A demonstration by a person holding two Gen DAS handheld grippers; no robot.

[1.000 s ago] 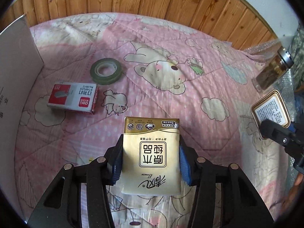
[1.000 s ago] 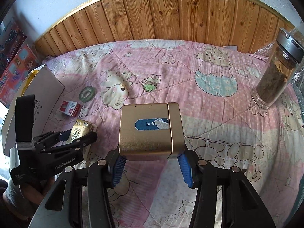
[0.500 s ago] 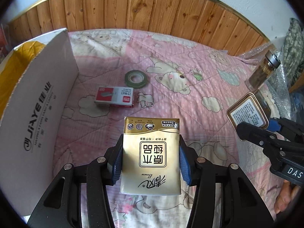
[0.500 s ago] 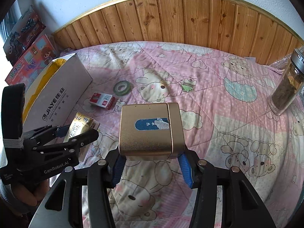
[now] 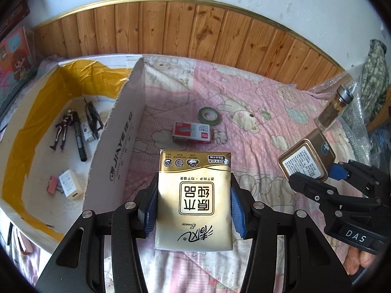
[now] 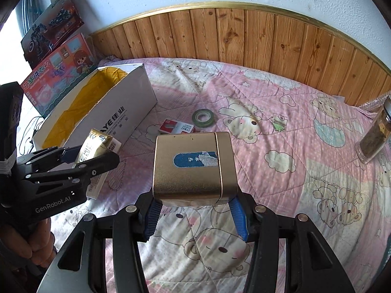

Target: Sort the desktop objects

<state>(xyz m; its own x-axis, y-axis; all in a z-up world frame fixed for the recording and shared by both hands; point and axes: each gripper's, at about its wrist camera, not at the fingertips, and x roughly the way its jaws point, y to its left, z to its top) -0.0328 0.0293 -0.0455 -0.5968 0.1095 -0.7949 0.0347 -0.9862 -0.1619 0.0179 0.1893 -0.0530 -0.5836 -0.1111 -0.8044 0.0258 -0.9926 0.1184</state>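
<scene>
My left gripper [image 5: 193,210] is shut on a gold tissue pack [image 5: 194,197], held in the air just right of the white cardboard box [image 5: 117,146]. In the right wrist view the same tissue pack [image 6: 94,146] shows between that gripper's black fingers [image 6: 95,163]. My right gripper [image 6: 195,213] is shut on a gold metal tin [image 6: 193,168] with a blue label, lifted above the pink quilt [image 6: 281,171]. That gold tin [image 5: 305,161] appears at the right in the left wrist view. A red stapler box [image 5: 191,131] and a green tape roll [image 5: 208,114] lie on the quilt.
The open box, lined with yellow, holds a toy figure [image 5: 59,131], a black marker [image 5: 79,139], a white charger [image 5: 69,186] and other small items. A glass jar [image 6: 374,134] stands at the right. Toy cartons [image 6: 56,73] lean behind the box. Wood panelling [image 6: 232,36] runs along the back.
Both grippers have risen and swung left with their loads. The box's inside and its contents have come into the left wrist view.
</scene>
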